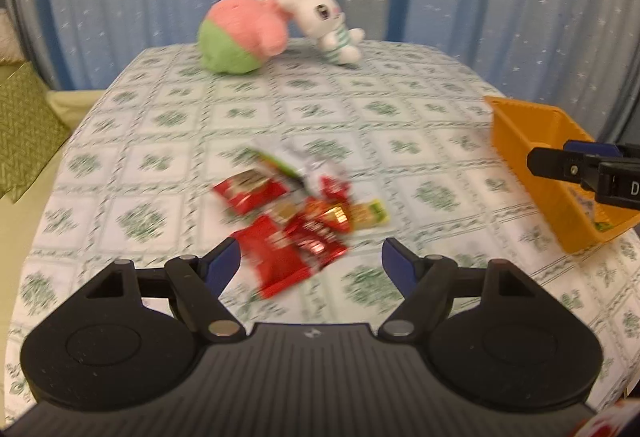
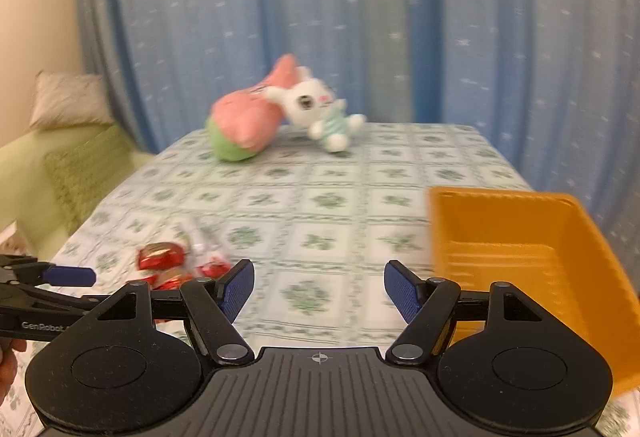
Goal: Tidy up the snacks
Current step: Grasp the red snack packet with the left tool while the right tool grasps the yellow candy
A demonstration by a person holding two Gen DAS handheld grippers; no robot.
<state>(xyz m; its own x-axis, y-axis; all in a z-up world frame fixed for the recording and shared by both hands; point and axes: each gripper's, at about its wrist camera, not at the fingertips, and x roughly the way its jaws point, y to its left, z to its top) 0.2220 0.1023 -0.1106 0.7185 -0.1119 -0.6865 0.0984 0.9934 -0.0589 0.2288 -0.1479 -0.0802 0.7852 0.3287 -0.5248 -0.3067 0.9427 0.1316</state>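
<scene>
Both grippers, left (image 1: 311,264) and right (image 2: 319,291), gape empty; snacks (image 1: 296,213) lie heaped mid-table, the bin (image 1: 560,173) by its right edge nearly bare.

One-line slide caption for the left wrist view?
Open left gripper above a pile of red foil snack packets on the green-patterned tablecloth, orange plastic bin at right.

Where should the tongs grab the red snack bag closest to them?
Best guess: pinch the red snack bag across its flat body, coming down from above. It lies flat on the tablecloth, at the near edge of the snack pile, so a side approach has little to catch. The left tongs are already open and empty over it.
</scene>
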